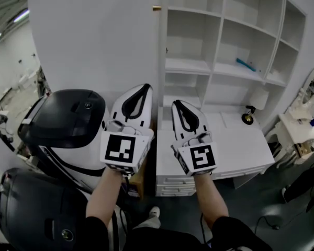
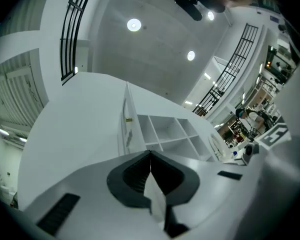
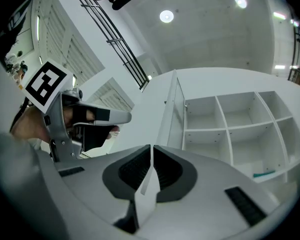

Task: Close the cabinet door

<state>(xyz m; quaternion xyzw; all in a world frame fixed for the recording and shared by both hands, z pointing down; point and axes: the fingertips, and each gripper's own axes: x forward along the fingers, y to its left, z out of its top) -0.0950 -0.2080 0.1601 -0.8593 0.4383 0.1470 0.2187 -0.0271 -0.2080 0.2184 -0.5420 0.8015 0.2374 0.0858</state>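
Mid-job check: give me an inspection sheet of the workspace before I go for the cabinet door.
Surface: white desk top under the shelves, mostly bare.
Job's things: cabinet door stands open, swung to the left; the shelves are exposed; small brass knob at the door's edge.
Clutter: teal item on a right-hand shelf; small black and gold item on the desk top.
Grippers: left gripper and right gripper are both shut and empty, side by side, touching nothing.
Cables: what looks like a thin cable on the dark floor, lower right.
Surroundings: two black-topped machines to the left of the door.
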